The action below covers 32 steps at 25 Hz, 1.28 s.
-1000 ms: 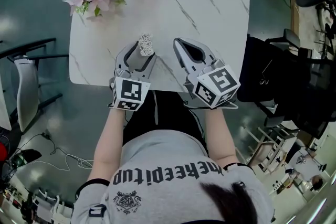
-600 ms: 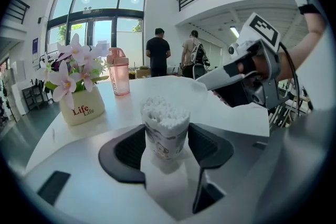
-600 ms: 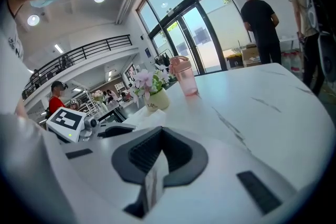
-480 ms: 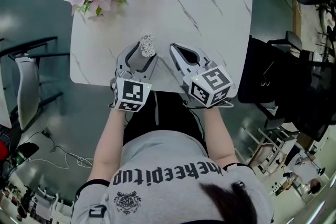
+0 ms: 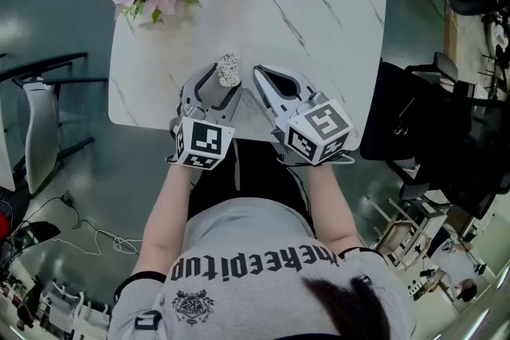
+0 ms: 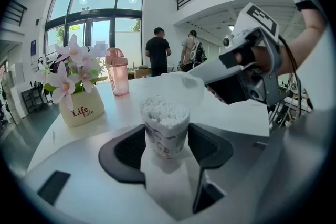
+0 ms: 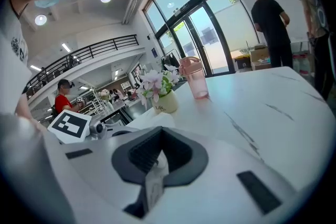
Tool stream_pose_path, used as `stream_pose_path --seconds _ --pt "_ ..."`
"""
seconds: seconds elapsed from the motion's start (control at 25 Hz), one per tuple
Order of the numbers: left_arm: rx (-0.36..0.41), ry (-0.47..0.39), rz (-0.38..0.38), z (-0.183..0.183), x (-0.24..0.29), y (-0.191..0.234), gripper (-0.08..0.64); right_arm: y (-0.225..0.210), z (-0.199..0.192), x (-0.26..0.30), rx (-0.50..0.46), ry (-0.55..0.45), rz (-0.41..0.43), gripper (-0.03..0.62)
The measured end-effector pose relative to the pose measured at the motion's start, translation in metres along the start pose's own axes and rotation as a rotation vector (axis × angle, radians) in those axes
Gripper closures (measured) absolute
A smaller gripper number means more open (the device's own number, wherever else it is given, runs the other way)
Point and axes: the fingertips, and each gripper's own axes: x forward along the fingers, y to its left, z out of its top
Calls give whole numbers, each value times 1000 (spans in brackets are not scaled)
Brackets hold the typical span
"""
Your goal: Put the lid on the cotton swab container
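Near the front edge of the tabletop [image 5: 335,4], I have the left gripper [image 6: 166,150] clamped on the cotton swab container [image 6: 165,128]. Its two dark pads press the container's sides, and it stands upright between them. The white swab heads show bare at its top. From my views I cannot tell whether its base rests on the marble or hangs just above it.

Just beside it, on its right, the right gripper [image 7: 157,157] has its jaws drawn together on the clear lid [image 6: 182,91]. In the right gripper view the lid shows only as a thin translucent edge pinched between the pads. In the left gripper view the lid sits just past the container and slightly to its right, apart from the rim.

At the far left corner stands a flower pot [image 6: 81,107] with pink blooms. A pink bottle [image 6: 118,73] stands near it along the far edge, well apart from both grippers.
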Motion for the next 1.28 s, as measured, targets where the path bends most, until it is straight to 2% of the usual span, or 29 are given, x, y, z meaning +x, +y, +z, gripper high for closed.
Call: stream_pose_path --seconds 0.68,1.28 --pt "8 -3 1 -1 0 0 301 22 6 20 -62 38 68 581" --pt "6 -6 5 -1 1 0 302 29 3 33 -128 102 86 581"
